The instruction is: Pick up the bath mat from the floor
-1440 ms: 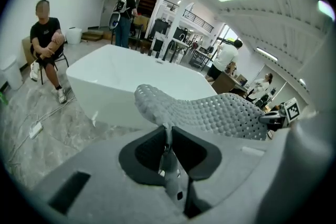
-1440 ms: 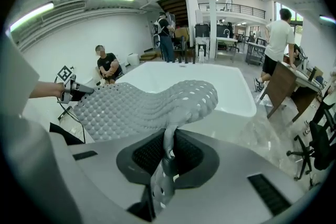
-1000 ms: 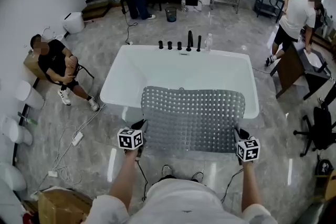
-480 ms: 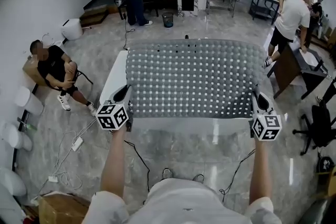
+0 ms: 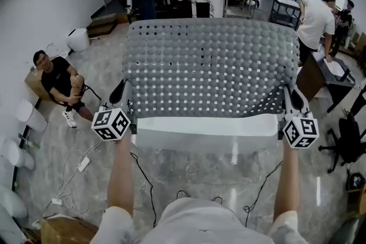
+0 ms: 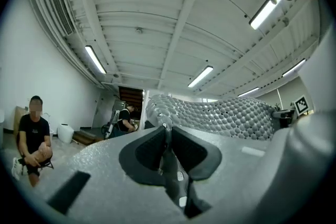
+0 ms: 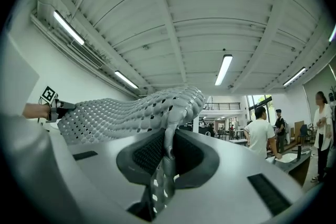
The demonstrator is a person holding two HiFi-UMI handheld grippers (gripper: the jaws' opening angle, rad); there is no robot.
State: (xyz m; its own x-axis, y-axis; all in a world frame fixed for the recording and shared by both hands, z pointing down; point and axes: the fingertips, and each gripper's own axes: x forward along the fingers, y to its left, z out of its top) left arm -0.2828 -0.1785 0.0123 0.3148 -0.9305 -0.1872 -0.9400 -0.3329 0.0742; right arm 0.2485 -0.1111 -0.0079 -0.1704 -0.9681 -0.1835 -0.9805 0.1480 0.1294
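Note:
The grey perforated bath mat [image 5: 209,68] is held up flat in front of me, stretched wide between both grippers and hiding most of the bathtub behind it. My left gripper [image 5: 123,97] is shut on the mat's lower left corner, and my right gripper [image 5: 289,99] is shut on its lower right corner. In the left gripper view the bath mat [image 6: 231,115] runs off to the right from the shut left gripper [image 6: 167,136]. In the right gripper view the bath mat [image 7: 131,110] runs off to the left from the shut right gripper [image 7: 168,147].
The white bathtub's near rim [image 5: 209,126] shows just below the mat. A person sits on a chair [image 5: 57,80] at the left. A person in a white shirt [image 5: 317,14] stands at the right by a dark table. Cables [image 5: 80,166] lie on the floor at the left.
Both grippers have risen and spread apart with the mat. The mat went from hanging low over the tub's near edge to being held high and flat, covering the tub.

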